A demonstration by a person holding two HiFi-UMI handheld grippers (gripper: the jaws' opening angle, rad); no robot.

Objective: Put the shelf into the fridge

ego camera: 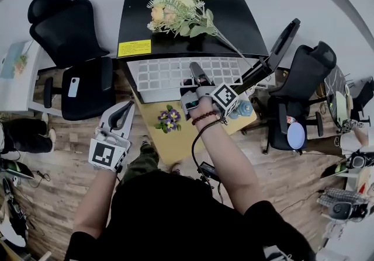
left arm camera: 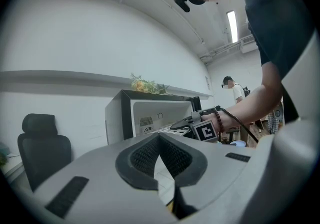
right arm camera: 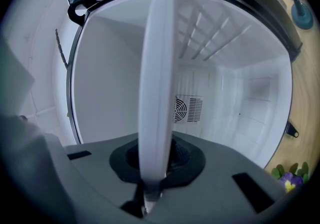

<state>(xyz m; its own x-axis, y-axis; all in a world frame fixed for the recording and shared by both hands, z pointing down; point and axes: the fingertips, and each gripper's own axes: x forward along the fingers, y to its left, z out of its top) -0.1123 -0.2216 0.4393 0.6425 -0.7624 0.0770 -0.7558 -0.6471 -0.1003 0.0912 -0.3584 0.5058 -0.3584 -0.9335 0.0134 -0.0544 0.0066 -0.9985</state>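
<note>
White grid shelf [ego camera: 175, 73] lies at the frame's centre, partly inside the open black-topped mini fridge [ego camera: 234, 26], its near edge clamped between the right gripper's [right arm camera: 155, 160] jaws. Lower left, the left gripper [ego camera: 121, 115] hangs by the yellow table [ego camera: 175, 146], jaws together on nothing. A flower bouquet [ego camera: 178, 6] rests on the fridge.

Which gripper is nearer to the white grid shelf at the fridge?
Right. The right gripper is shut on the front edge of the shelf, at the open fridge. The left gripper hangs apart from it, lower left in the head view, jaws together on nothing.
</note>
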